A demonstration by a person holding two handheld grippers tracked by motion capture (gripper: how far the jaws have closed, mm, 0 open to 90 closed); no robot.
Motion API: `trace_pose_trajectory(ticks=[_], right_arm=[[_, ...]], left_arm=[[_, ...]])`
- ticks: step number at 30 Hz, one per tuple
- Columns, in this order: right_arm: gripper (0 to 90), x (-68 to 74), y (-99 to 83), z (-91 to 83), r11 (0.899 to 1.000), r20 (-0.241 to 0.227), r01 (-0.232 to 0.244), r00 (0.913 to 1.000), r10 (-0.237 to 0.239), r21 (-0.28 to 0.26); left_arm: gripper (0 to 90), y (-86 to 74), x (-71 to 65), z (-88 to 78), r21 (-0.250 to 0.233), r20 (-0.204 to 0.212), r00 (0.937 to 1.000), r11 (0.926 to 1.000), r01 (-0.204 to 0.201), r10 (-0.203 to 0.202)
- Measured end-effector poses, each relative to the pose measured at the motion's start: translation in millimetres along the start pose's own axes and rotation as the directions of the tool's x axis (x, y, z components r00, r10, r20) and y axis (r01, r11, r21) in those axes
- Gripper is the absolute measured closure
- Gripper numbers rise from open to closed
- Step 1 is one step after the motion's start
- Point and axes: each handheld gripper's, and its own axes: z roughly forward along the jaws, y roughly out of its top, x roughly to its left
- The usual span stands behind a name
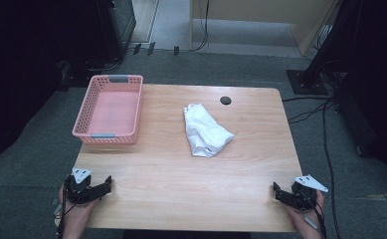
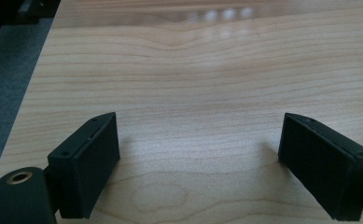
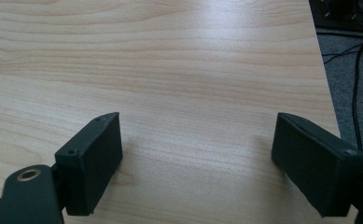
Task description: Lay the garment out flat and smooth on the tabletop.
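Note:
A crumpled white cloth lies near the middle of the wooden table. A pink plastic basket with nothing in it stands at the table's far left. My left gripper rests at the near left corner, held by a hand, jaws wide apart over bare wood. At the near right corner my right gripper is likewise open, with only bare tabletop between its jaws. Both grippers are well short of the cloth and basket.
A small dark round hole sits in the tabletop behind the cloth. Cables trail over the grey carpet to the right of the table, and a dark stand base is at the far right.

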Motion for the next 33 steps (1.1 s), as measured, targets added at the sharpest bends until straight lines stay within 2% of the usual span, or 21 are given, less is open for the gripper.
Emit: trace_pose_trajectory(ticks=[3, 7, 10, 14, 23, 33], right_arm=[[17.1, 0.4, -0.1, -0.2, 1.000, 0.000, 0.000, 1.0000, 0.000, 0.000], [23.3, 0.7, -0.7, -2.6, 1.000, 0.007, 0.004, 1.0000, -0.004, -0.011], [23.7, -0.4, 0.8, -6.0, 0.999, -0.048, -0.042, 0.9980, 0.041, -0.033], [24.3, 6.0, 4.7, -8.1, 0.997, -0.082, -0.054, 0.9954, 0.050, -0.052], [24.5, 29.2, 26.9, -7.5, 0.996, -0.126, -0.002, 0.9920, -0.009, -0.087], [25.0, 48.0, 47.6, -1.0, 0.992, -0.150, 0.005, 0.9884, -0.025, -0.129]], left_arm=[[12.7, -0.2, -0.6, -0.2, 0.000, 0.003, 1.0000, 1.0000, -0.004, 0.004], [12.7, -0.1, -0.6, -0.1, 0.000, 0.011, 0.9999, 0.9999, -0.011, 0.011], [12.7, -0.1, -0.7, -0.1, 0.000, 0.012, 0.9999, 0.9999, -0.012, 0.012], [12.7, -0.1, -0.7, -0.2, 0.001, 0.014, 0.9998, 0.9999, -0.016, 0.016], [12.7, -0.1, -0.7, -0.2, 0.001, 0.014, 0.9998, 0.9999, -0.016, 0.016], [12.8, -0.2, -0.9, -0.1, 0.000, 0.016, 0.9997, 0.9999, -0.017, 0.017]])
